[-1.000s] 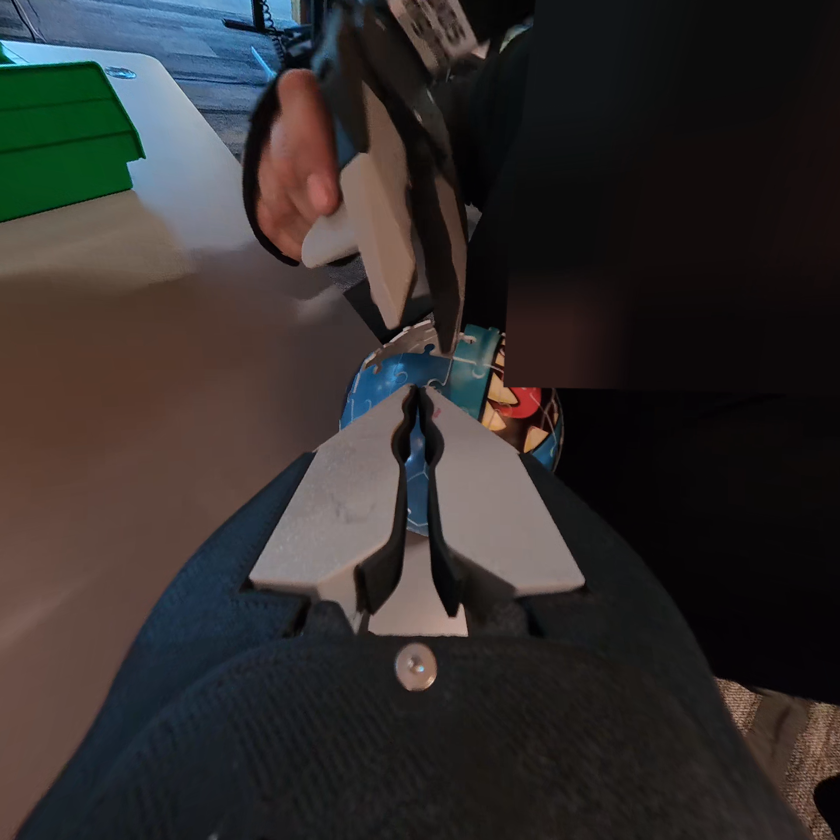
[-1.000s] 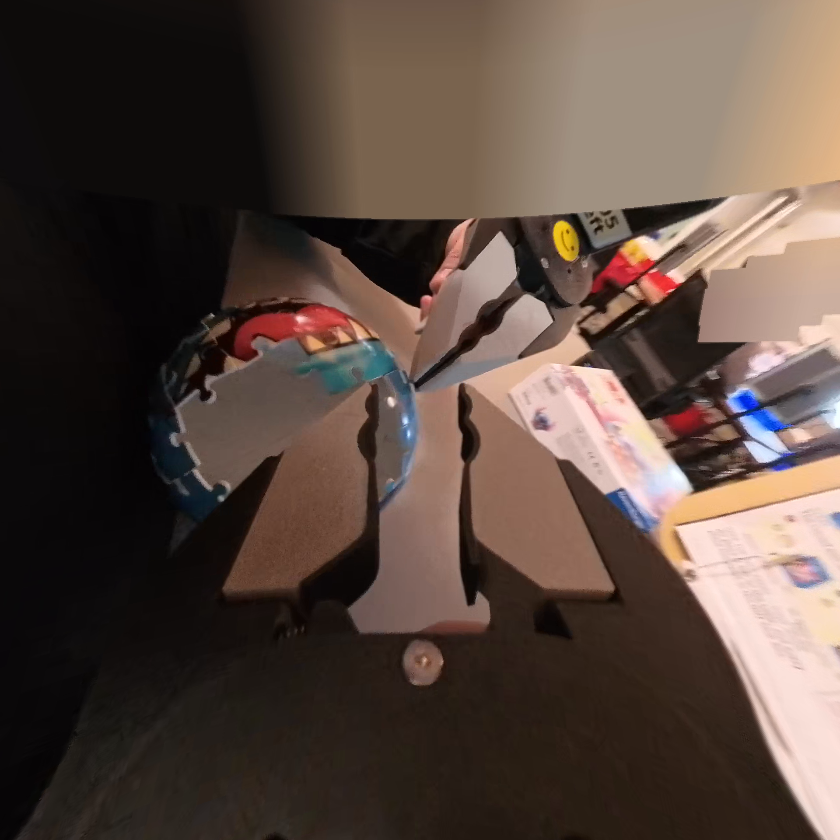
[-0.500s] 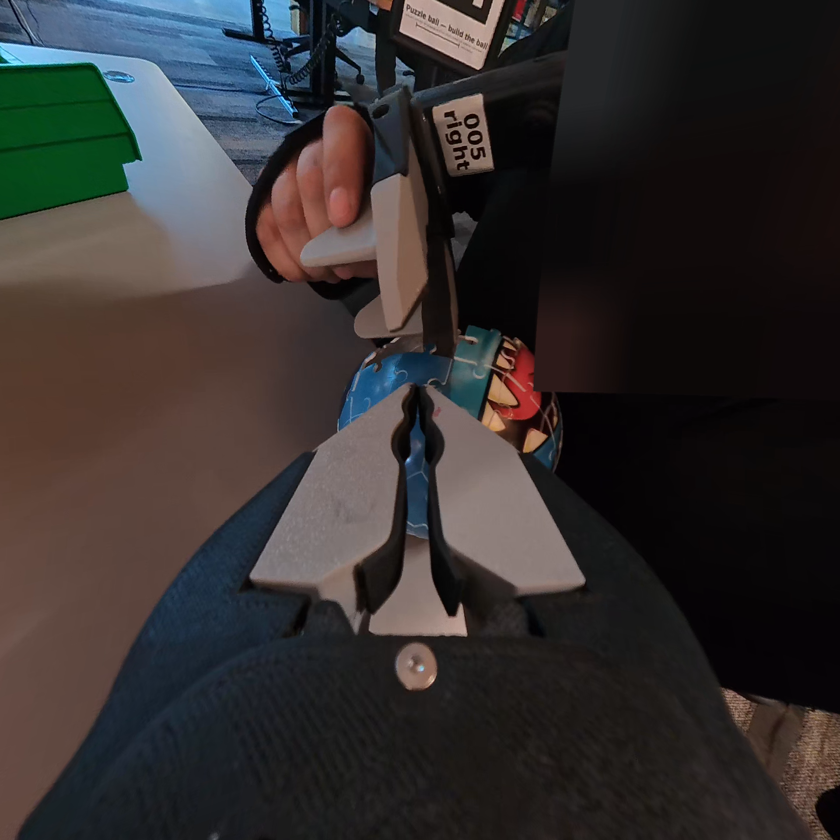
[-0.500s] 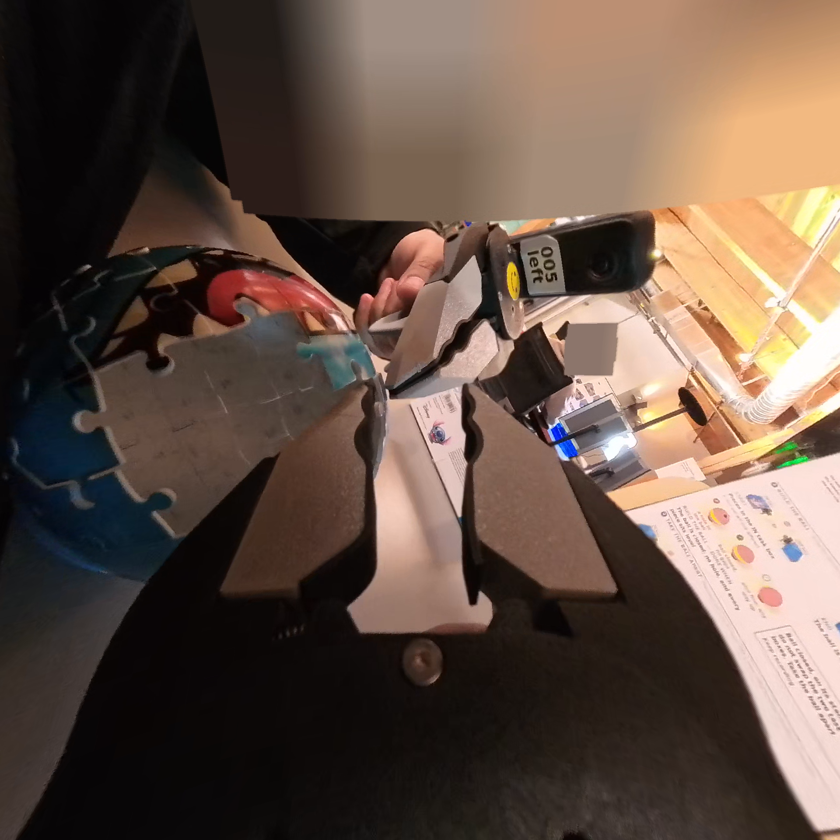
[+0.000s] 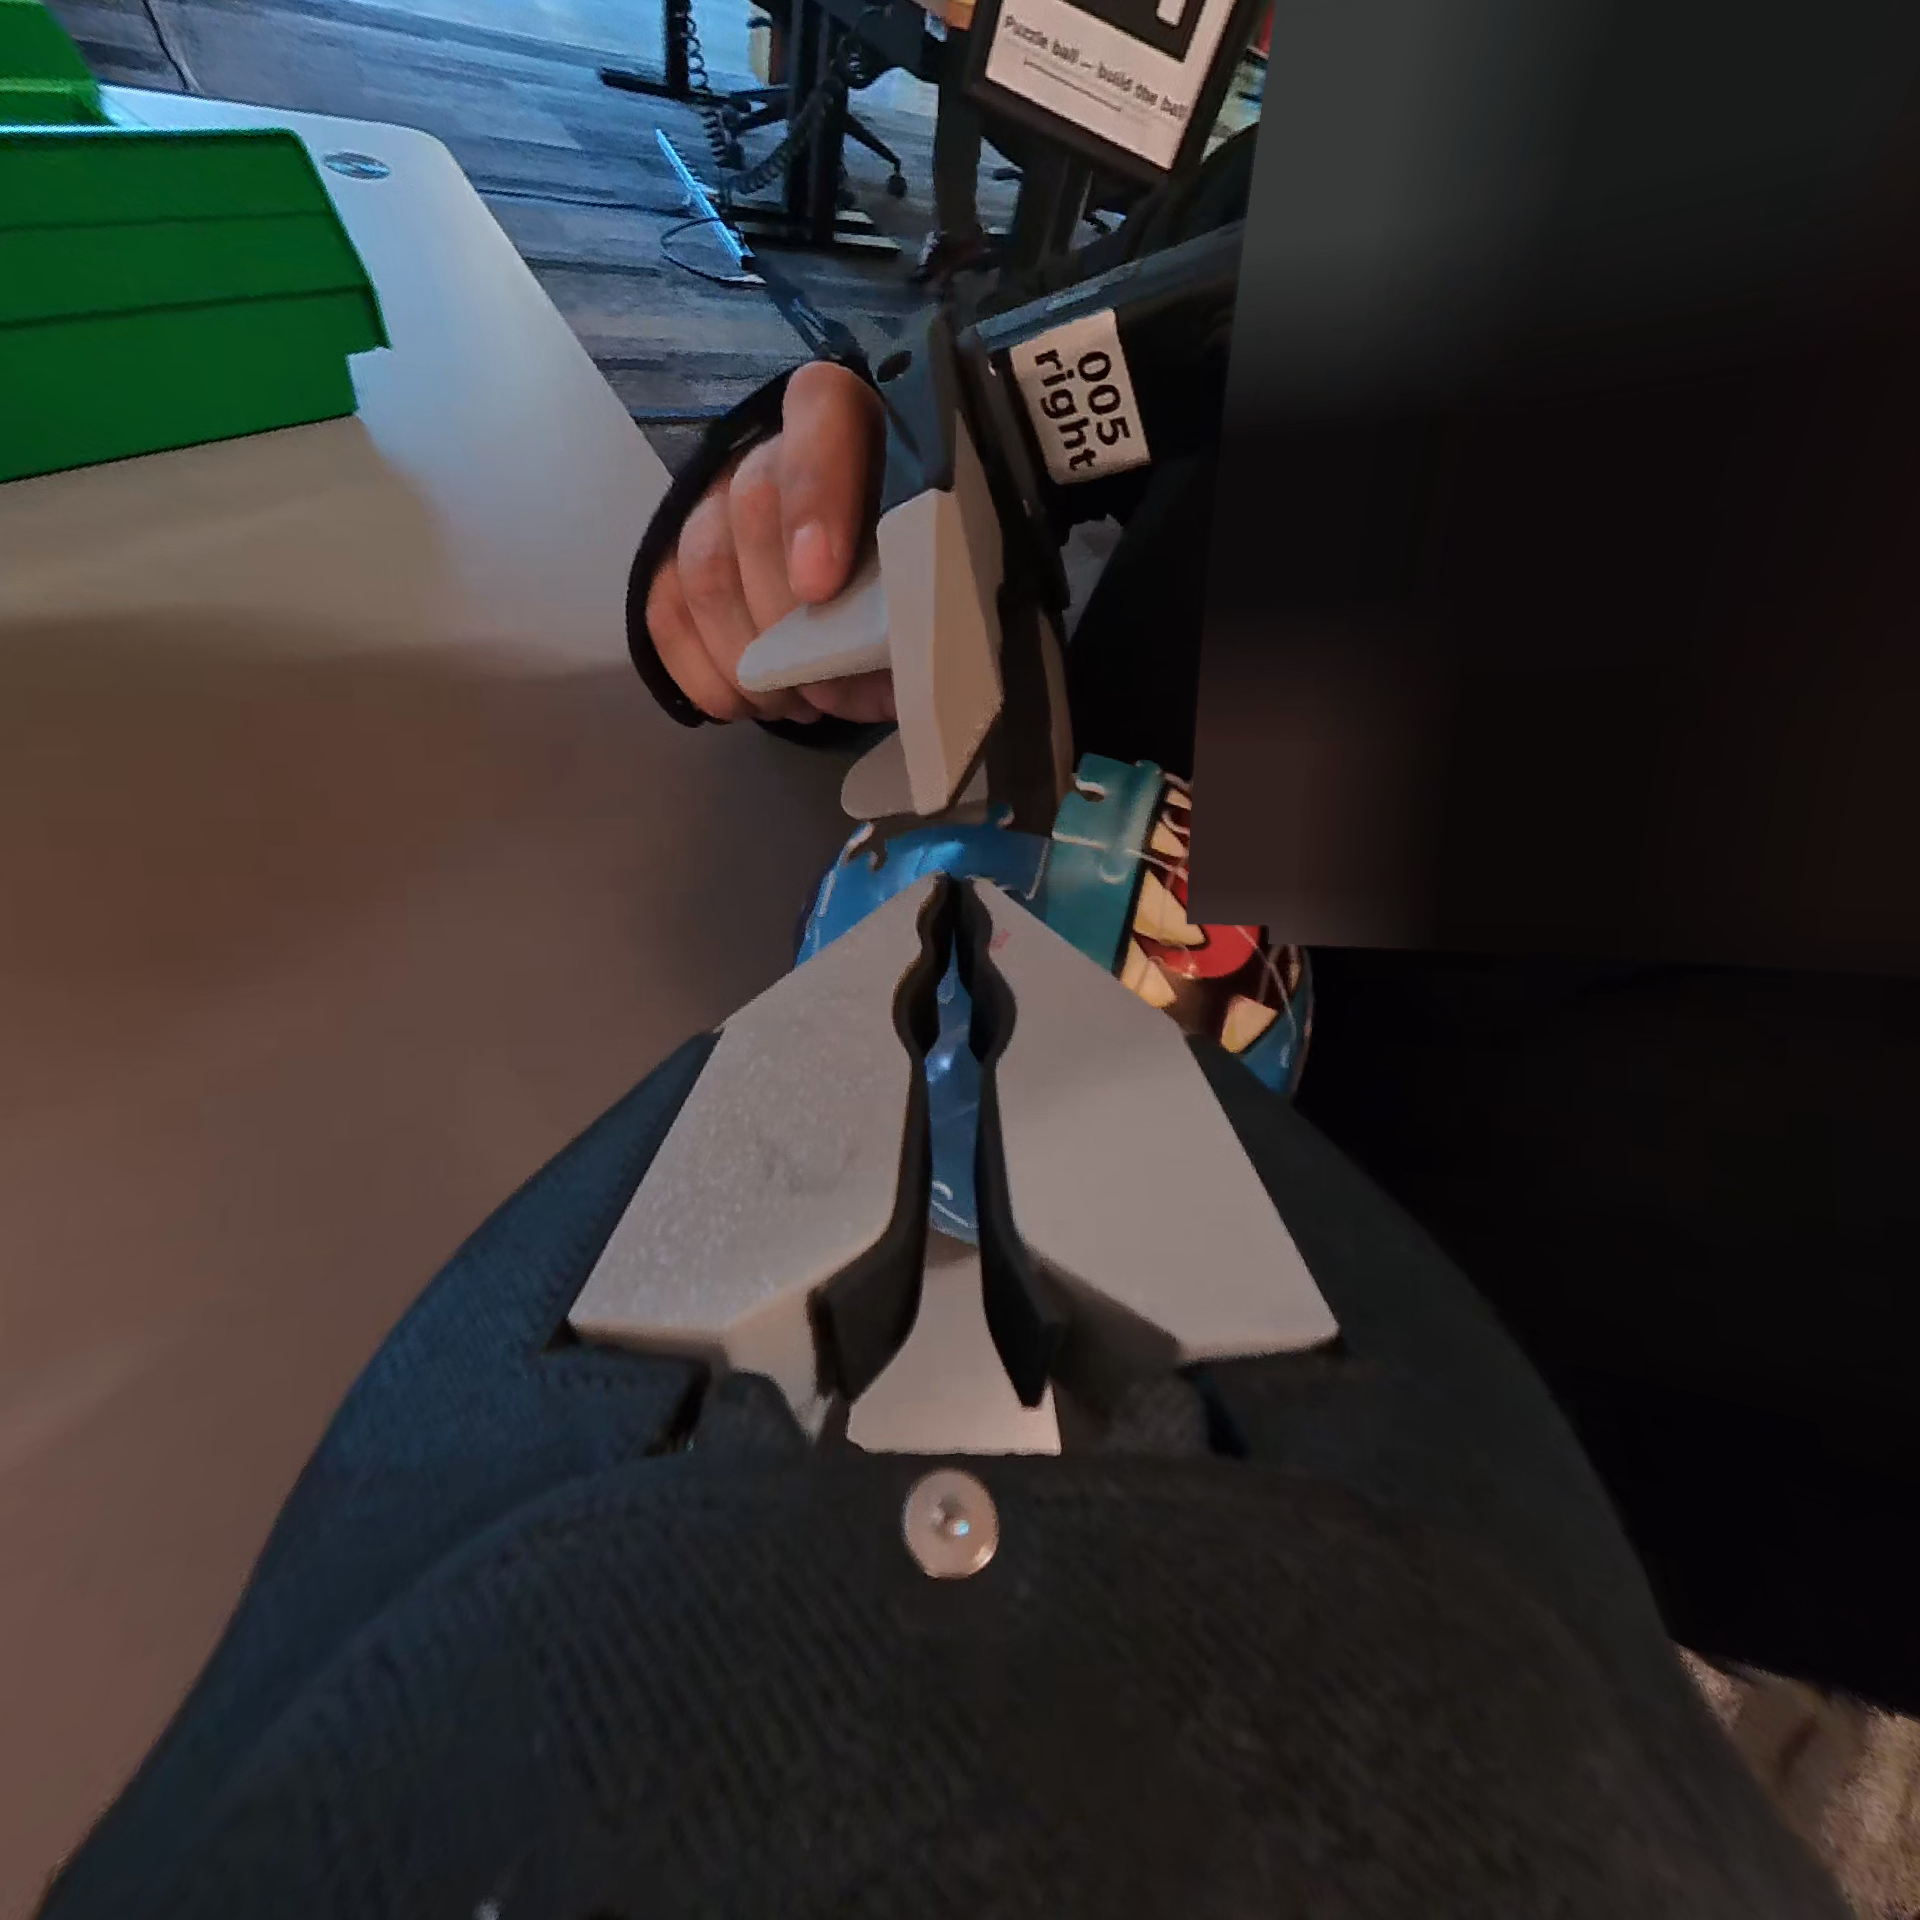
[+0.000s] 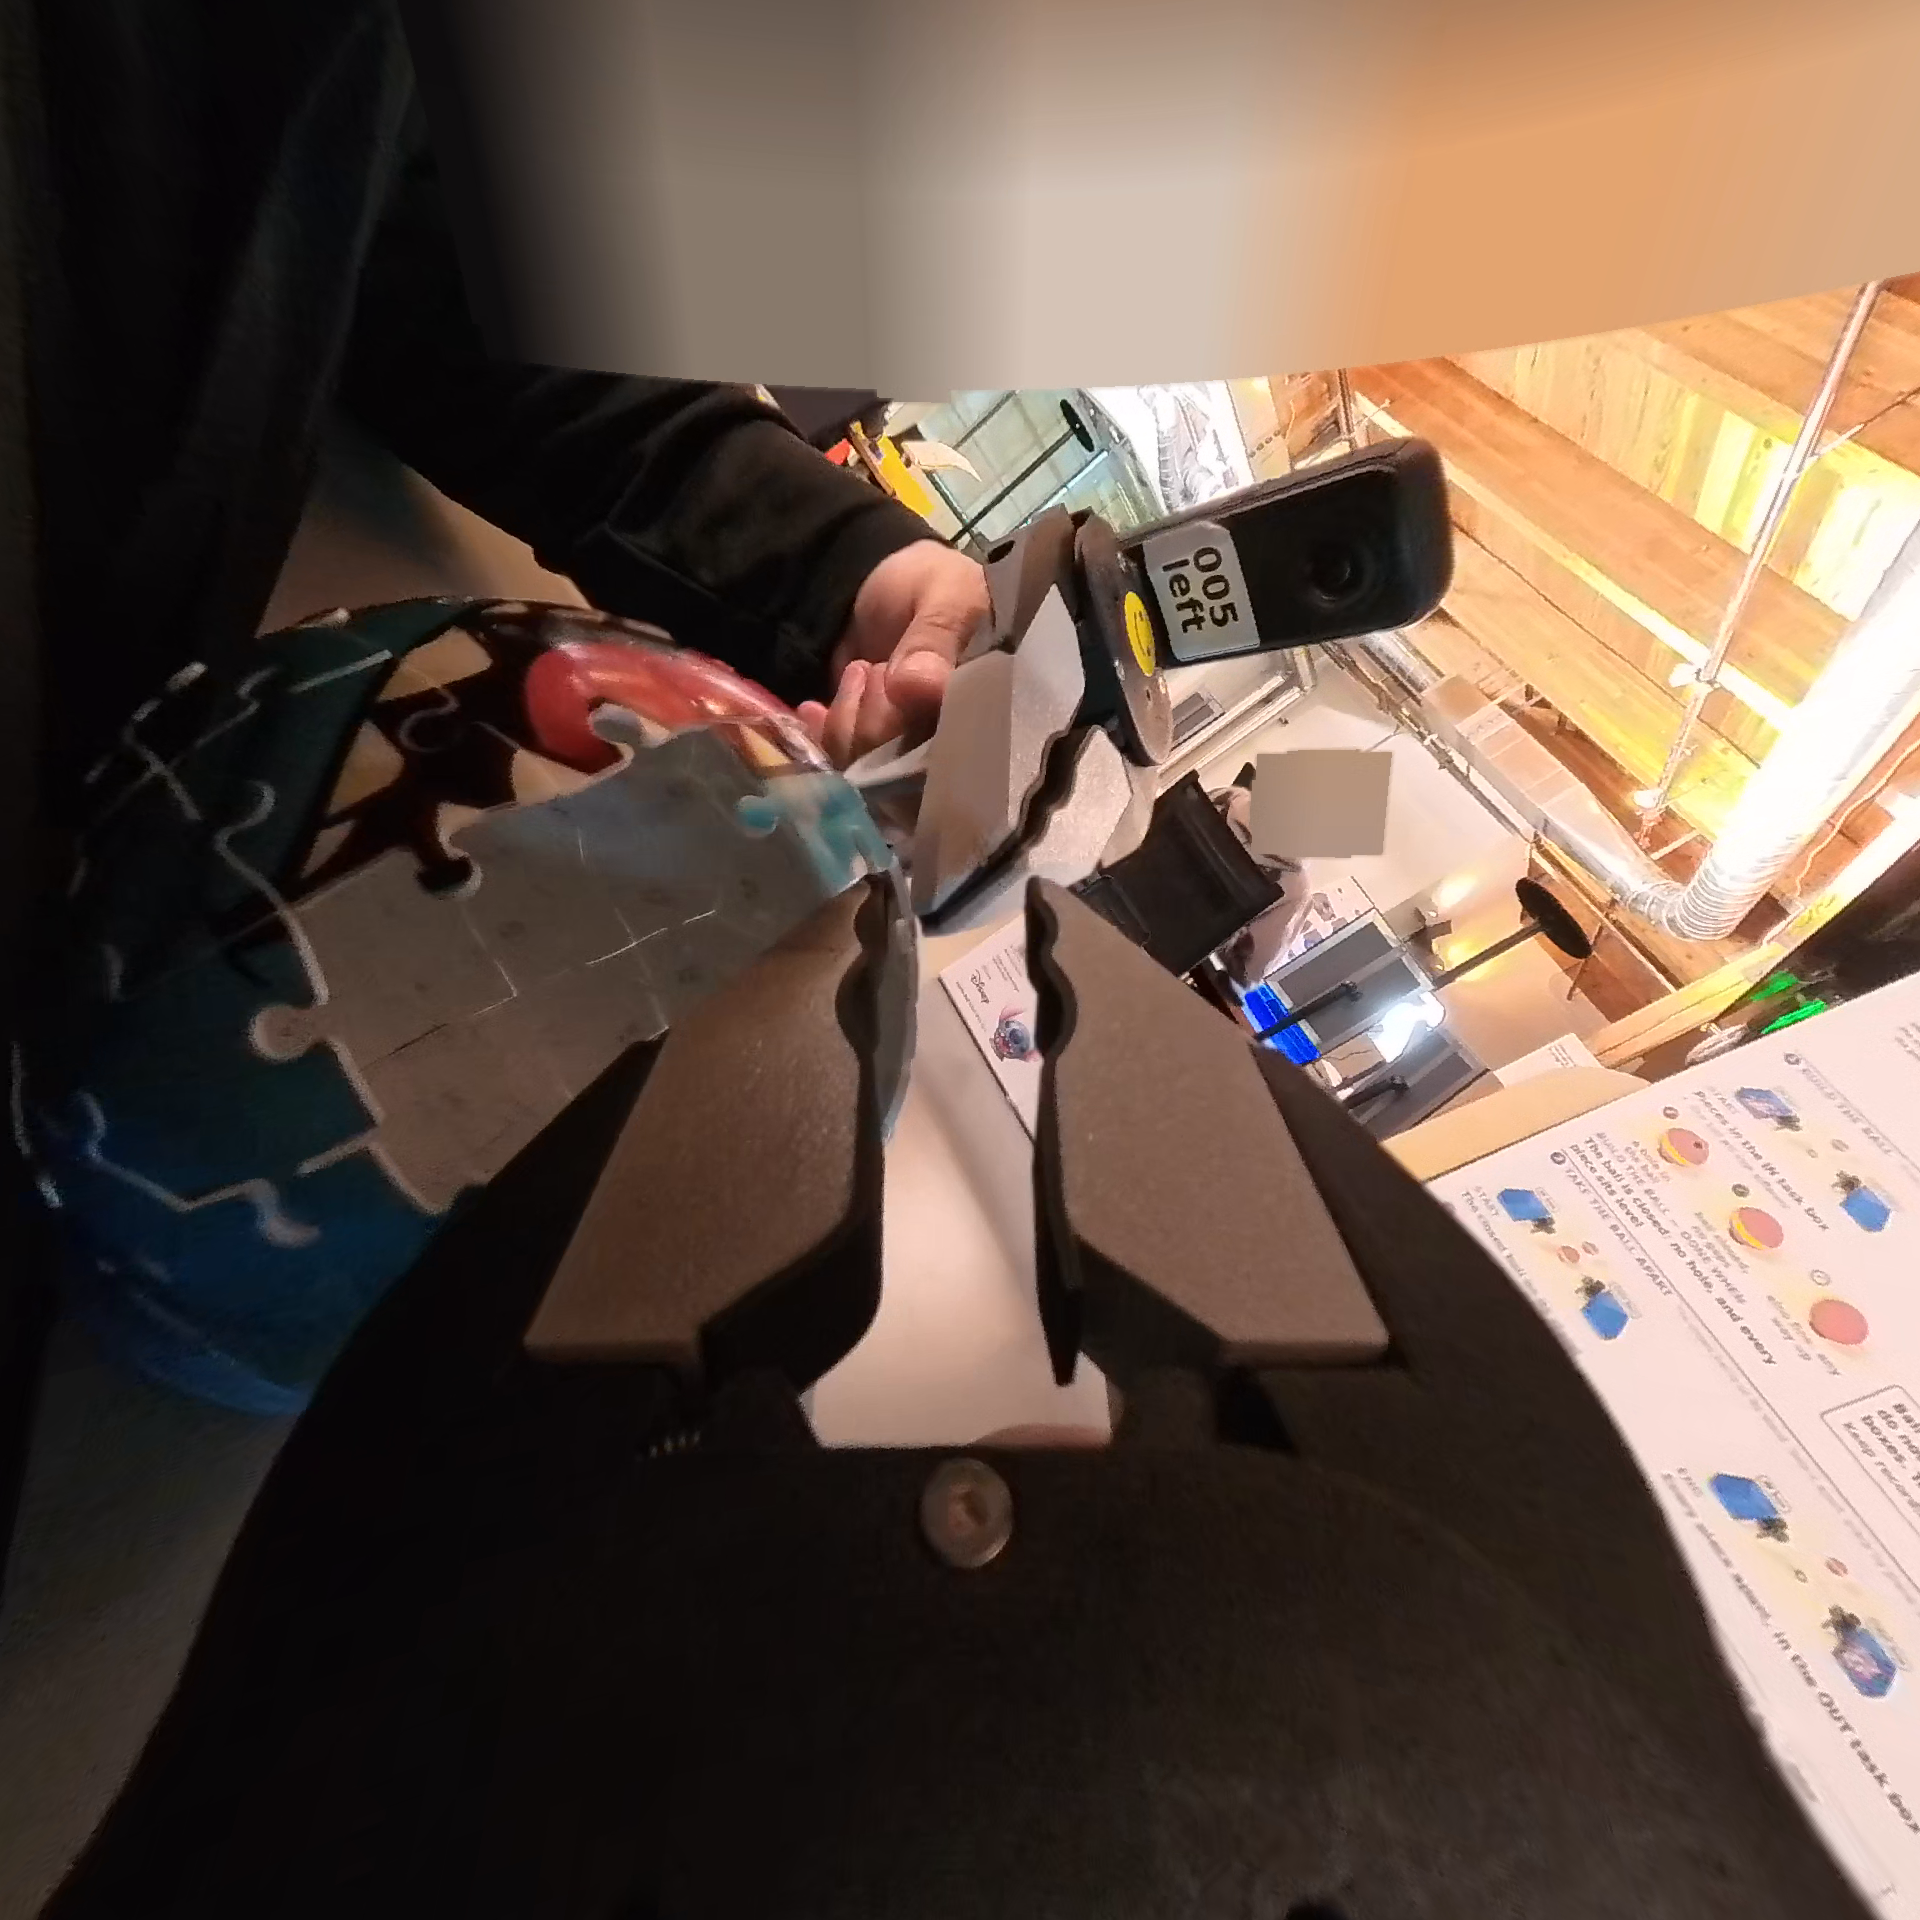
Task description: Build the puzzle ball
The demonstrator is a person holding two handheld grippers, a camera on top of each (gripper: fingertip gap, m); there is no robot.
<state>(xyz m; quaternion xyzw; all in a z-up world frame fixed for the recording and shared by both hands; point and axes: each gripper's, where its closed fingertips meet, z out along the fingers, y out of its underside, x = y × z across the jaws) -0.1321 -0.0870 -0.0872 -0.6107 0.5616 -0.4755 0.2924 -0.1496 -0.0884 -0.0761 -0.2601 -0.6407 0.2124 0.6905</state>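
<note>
Left tool (image 5: 954, 899) clenched on rim of puzzle ball (image 5: 1081, 873), thin blue edge pinched between grey fingers (image 5: 821, 1122). Ball half-built, open shell; grey inner face of pieces visible in right wrist view (image 6: 499, 935). Right tool (image 6: 961, 914) released, jaws parted, left finger (image 6: 727, 1132) touching ball rim, nothing between. Ball held off surface (image 5: 312, 831), against person's dark clothing. Beyond: person's hand (image 5: 769, 582) on right tool handle. Farther left: green bin (image 5: 156, 312) on surface. Right wrist view: printed instruction sheet (image 6: 1714, 1351) on right.
</note>
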